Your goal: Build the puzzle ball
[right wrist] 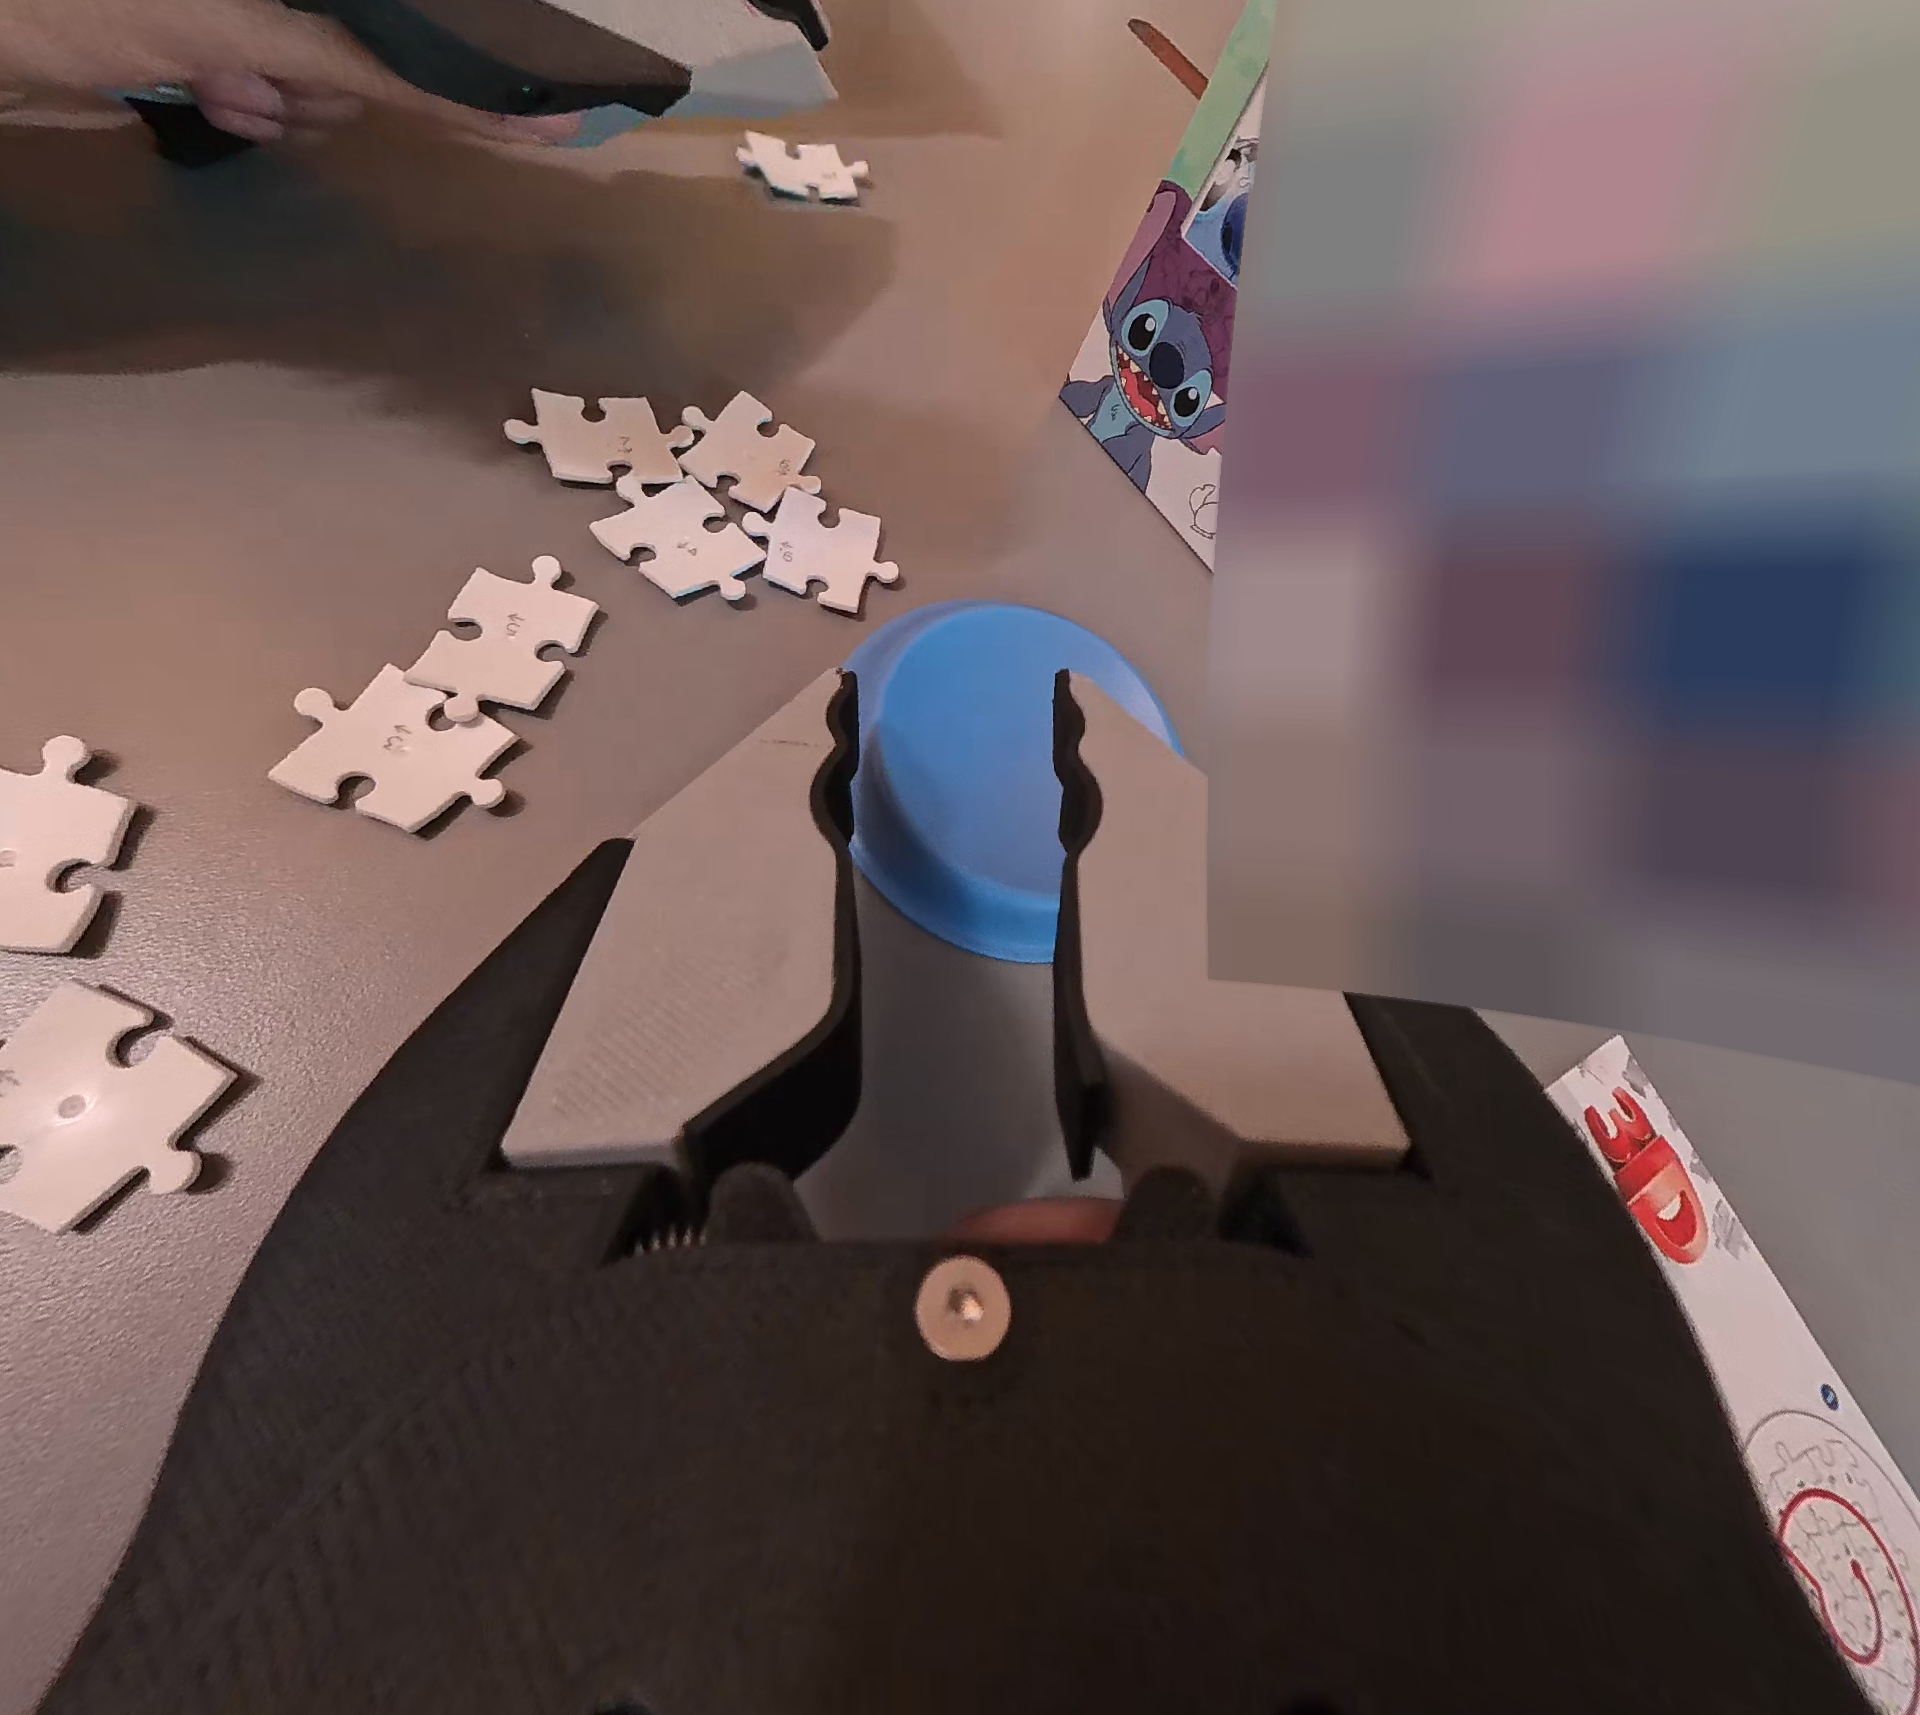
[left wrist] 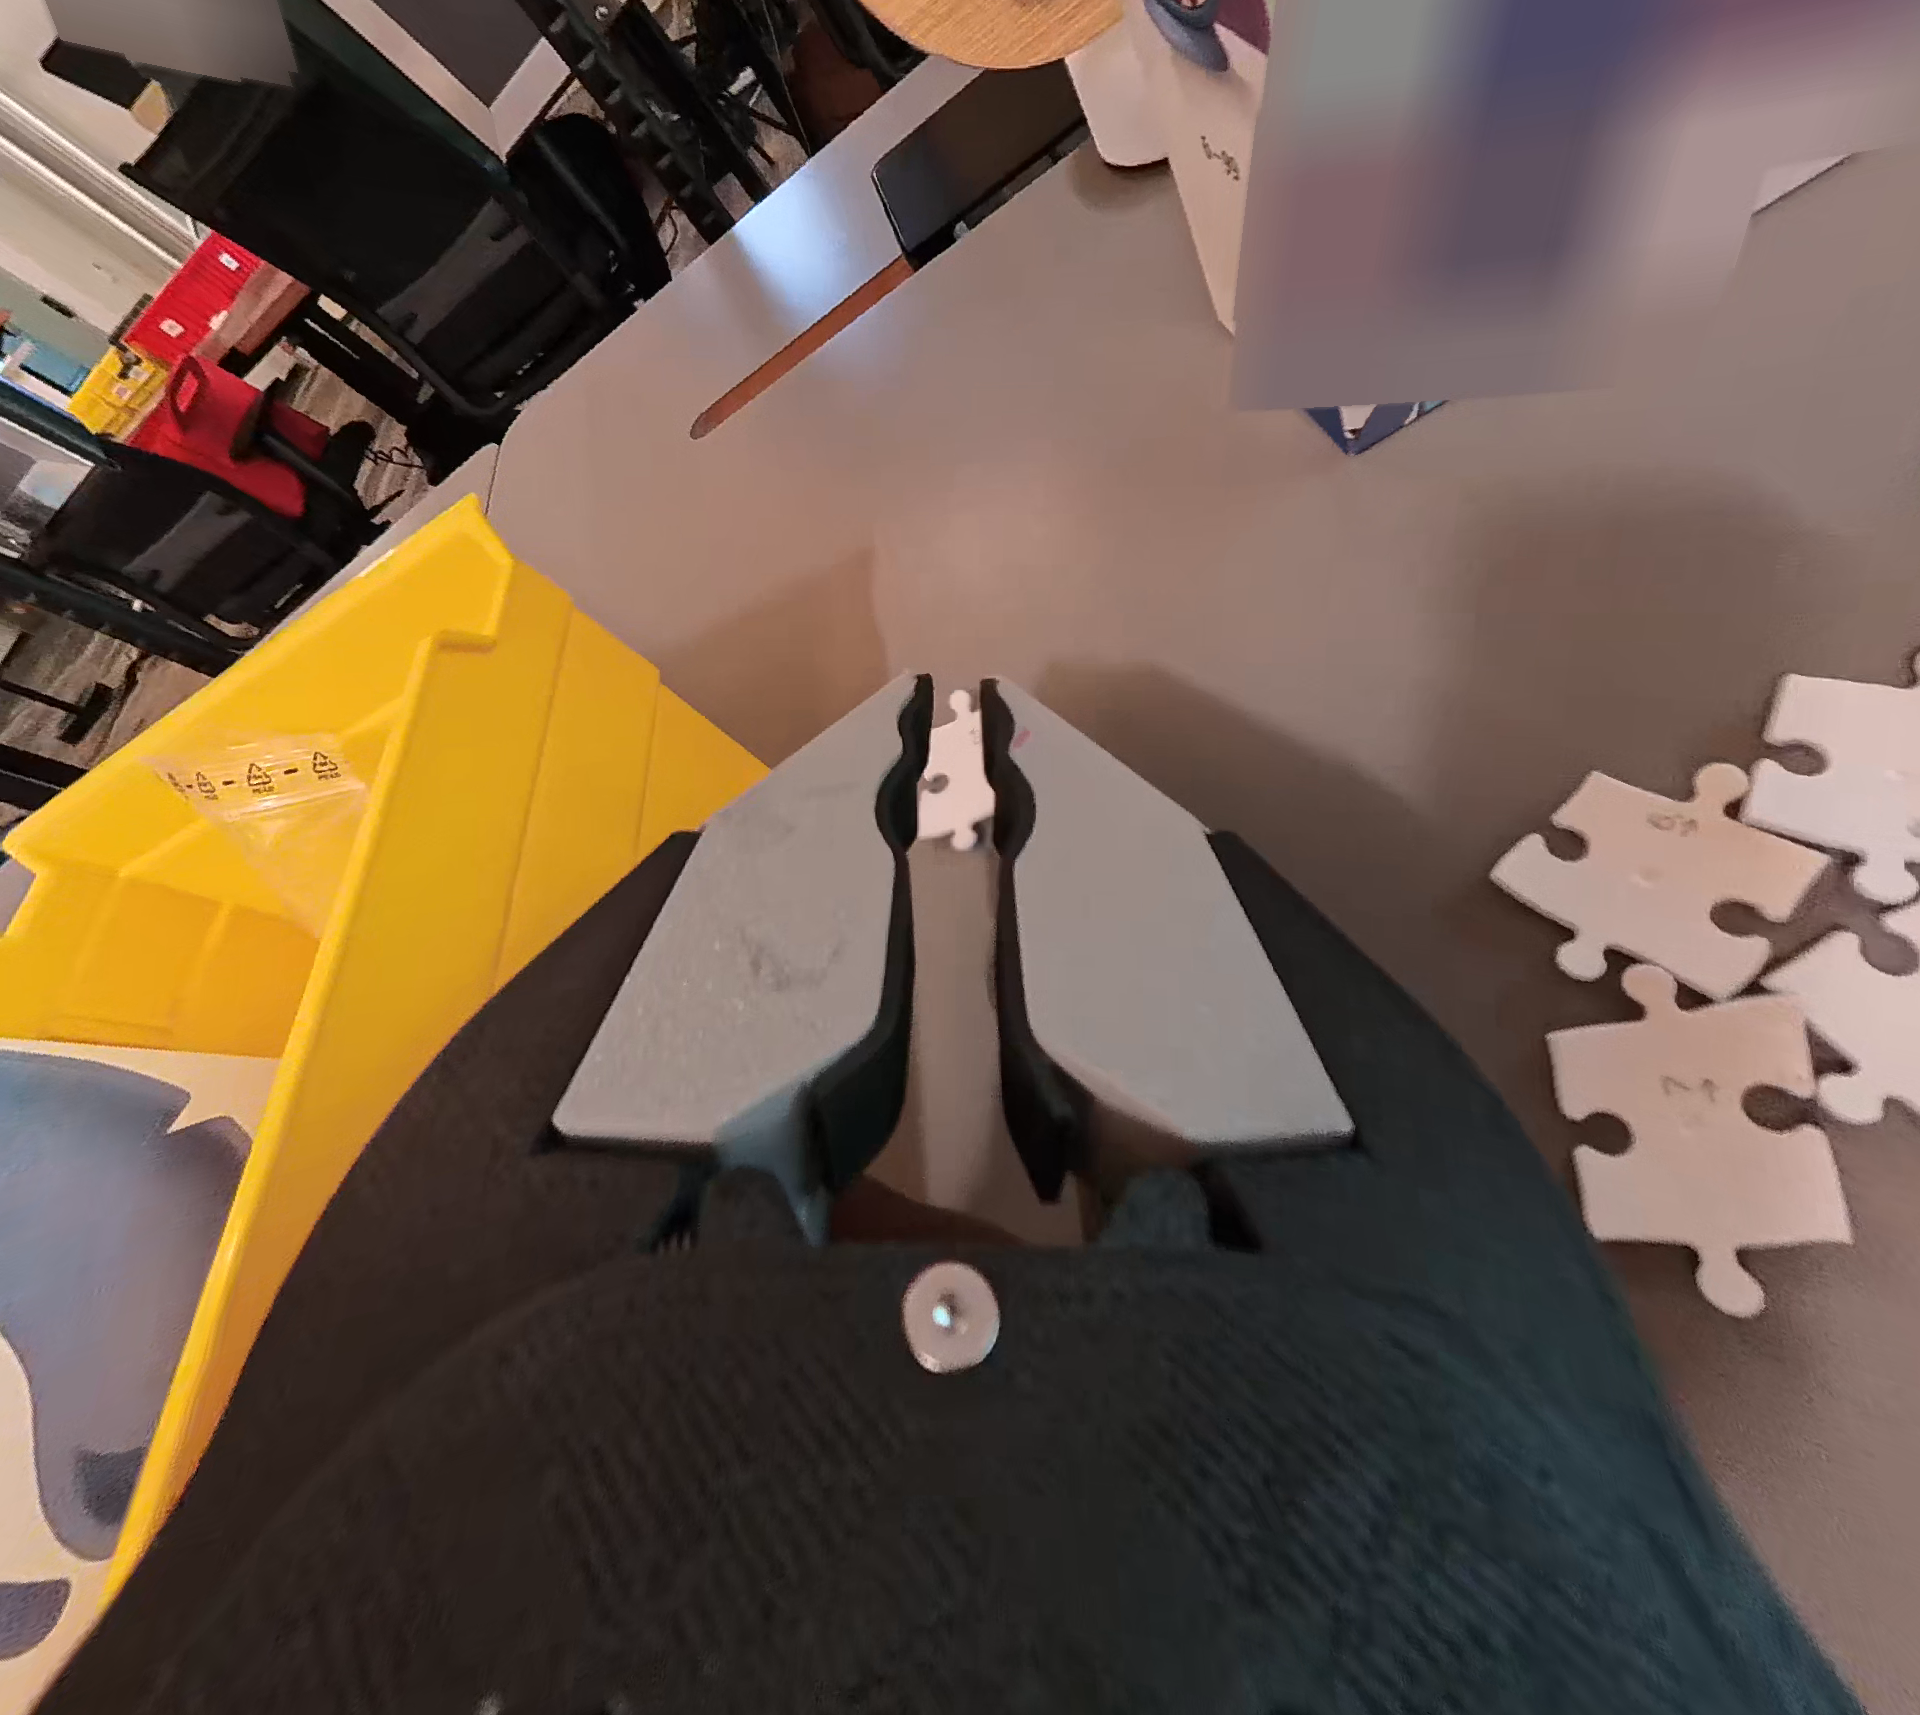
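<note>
The left gripper (left wrist: 951, 699) is held above the grey counter (left wrist: 1195, 522), its fingers (left wrist: 790, 917) parted by a narrow gap with nothing gripped; a lone white puzzle piece (left wrist: 951, 782) is seen through that gap, lying flat on the counter below the fingertips. A yellow bin (left wrist: 416, 834) stands just to the left, with a small clear plastic bag (left wrist: 260, 777) resting on its rim. The right gripper (right wrist: 956, 689) is likewise released, its fingers (right wrist: 717, 938) spread wide and empty, with a blue round stand (right wrist: 961, 782) seen between them on the counter. More white puzzle pieces (right wrist: 696, 491) are scattered face down to the left of the stand, some touching or overlapping. The printed puzzle box (right wrist: 1164, 377) stands upright beyond the stand, and a printed sheet (right wrist: 1766, 1353) lies at the right edge.
</note>
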`<state>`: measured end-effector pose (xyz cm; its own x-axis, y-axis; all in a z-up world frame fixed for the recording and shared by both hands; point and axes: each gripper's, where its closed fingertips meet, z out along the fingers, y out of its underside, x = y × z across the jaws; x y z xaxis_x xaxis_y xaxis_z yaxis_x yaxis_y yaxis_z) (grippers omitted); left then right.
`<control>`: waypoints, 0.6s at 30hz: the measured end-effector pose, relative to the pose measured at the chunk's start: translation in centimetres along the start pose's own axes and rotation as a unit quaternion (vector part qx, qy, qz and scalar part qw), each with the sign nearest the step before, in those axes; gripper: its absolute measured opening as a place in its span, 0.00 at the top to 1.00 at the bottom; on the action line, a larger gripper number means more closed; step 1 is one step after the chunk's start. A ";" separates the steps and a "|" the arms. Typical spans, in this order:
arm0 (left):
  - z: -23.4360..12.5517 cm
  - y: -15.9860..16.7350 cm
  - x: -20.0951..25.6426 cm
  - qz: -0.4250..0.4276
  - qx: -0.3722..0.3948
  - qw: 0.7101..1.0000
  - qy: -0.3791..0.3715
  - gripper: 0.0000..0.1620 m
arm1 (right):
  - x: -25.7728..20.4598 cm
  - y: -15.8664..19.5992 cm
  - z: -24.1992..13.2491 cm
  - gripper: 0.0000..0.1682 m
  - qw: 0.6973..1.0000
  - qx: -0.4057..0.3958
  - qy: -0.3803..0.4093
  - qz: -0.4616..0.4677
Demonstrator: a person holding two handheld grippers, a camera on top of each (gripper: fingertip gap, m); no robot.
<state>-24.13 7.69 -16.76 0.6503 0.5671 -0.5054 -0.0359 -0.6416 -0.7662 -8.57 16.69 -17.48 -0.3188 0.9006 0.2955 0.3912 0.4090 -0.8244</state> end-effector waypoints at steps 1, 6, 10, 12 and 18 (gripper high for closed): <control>-0.1 -0.1 0.1 0.002 0.003 1.000 0.001 0.96 | 0.0 0.0 0.0 0.80 1.000 0.001 0.000 -0.001; -0.9 -0.6 0.5 -0.004 0.015 1.000 0.003 0.94 | 0.2 -0.2 -0.1 0.80 1.000 0.006 0.007 -0.001; -3.1 -1.3 0.2 -0.028 0.030 0.999 -0.019 0.89 | 0.6 -0.4 -0.2 0.80 1.000 0.015 0.018 0.002; -5.6 -2.3 0.6 -0.057 0.053 0.997 -0.012 0.87 | 0.8 -0.5 -0.5 0.80 0.999 0.021 0.023 0.003; -15.7 -4.4 1.2 -0.081 0.098 0.992 0.026 0.83 | 0.4 -0.9 -0.9 0.80 0.999 0.037 0.008 0.019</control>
<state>-11.25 3.08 -7.82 0.6970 0.6241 -0.3531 -0.0724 -0.4287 -0.9005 -8.32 16.84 -16.16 -0.2911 0.9175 0.2712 0.3371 0.3636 -0.8684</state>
